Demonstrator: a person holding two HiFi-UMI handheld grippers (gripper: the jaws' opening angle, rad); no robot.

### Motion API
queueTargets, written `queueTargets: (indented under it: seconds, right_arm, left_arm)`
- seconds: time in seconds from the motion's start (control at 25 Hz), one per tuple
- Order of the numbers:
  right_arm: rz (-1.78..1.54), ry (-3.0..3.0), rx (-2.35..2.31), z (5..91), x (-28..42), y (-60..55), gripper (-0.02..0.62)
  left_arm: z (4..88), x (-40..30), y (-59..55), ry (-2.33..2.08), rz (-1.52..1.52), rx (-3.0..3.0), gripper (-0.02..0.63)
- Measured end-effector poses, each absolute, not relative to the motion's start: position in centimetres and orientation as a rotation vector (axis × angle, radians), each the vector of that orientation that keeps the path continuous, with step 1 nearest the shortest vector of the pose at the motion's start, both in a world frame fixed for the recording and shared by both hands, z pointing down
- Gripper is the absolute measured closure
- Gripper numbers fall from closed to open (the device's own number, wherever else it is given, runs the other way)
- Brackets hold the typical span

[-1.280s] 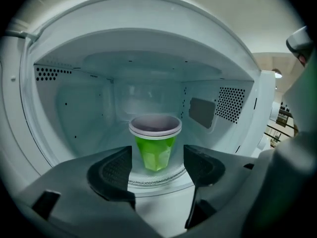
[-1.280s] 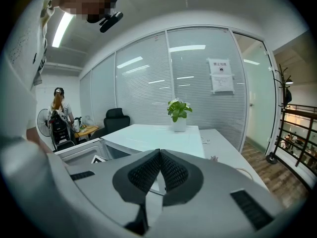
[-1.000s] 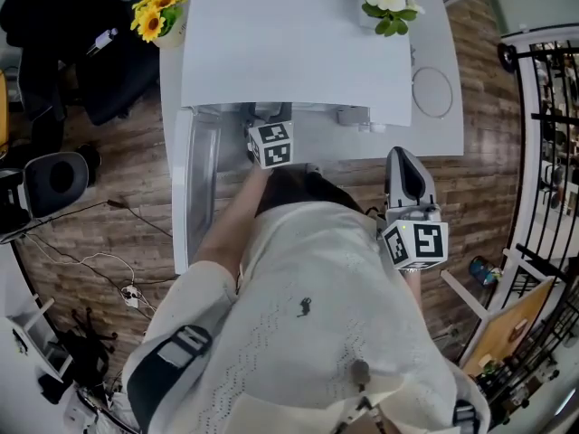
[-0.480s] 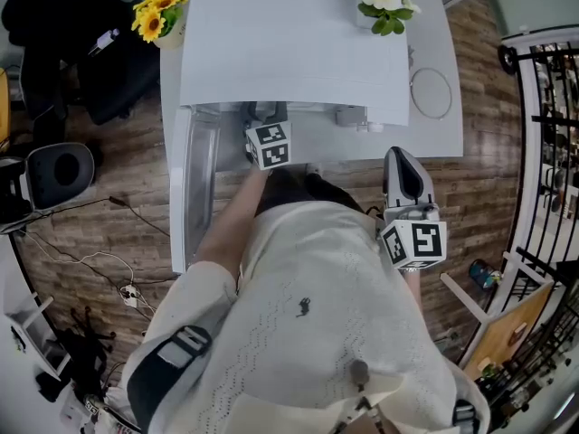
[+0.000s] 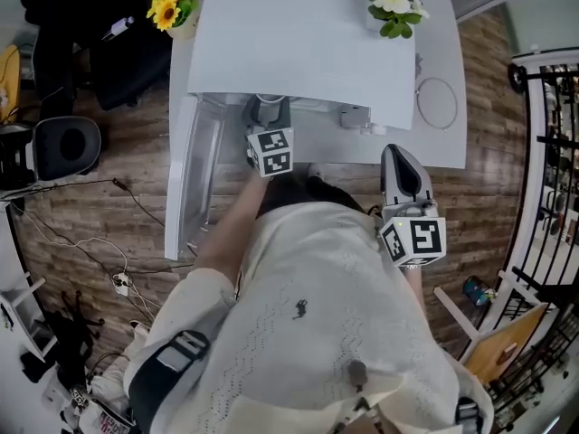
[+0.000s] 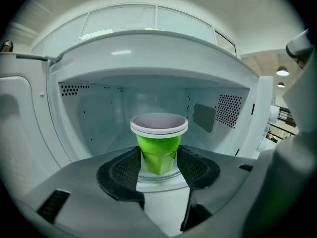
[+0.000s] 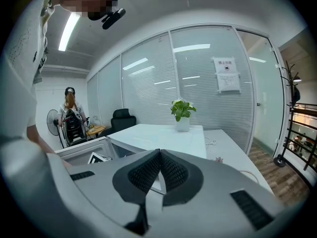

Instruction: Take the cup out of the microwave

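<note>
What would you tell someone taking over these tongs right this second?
Left tongs: jaws have just been closing and now press on both sides of the green cup.
Right tongs: shut, empty, held aside outside the microwave.
Cup: upright inside the microwave, whose door is swung open.
Done: door open, cup gripped.
Left: draw the cup out through the opening, keeping it upright, and set it down somewhere outside.

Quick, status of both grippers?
Left gripper: jaws just closed, gripping the green cup inside the microwave.
Right gripper: shut, empty.
</note>
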State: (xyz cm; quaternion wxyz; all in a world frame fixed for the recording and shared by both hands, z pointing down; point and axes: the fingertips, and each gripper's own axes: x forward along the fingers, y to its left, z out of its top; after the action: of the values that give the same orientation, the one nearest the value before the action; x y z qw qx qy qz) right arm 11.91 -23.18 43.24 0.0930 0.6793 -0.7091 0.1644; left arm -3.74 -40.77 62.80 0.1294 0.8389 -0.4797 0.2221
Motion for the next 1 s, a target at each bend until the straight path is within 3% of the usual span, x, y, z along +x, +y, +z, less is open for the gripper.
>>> queueTargets:
  seconds: [1.0]
  right_arm:
    - [0.486, -2.338, 1.706, 44.9, 11.3, -22.8, 0.586]
  left_arm:
    - [59.5, -6.5, -32.0, -1.565, 0.580, 2.348, 0.356]
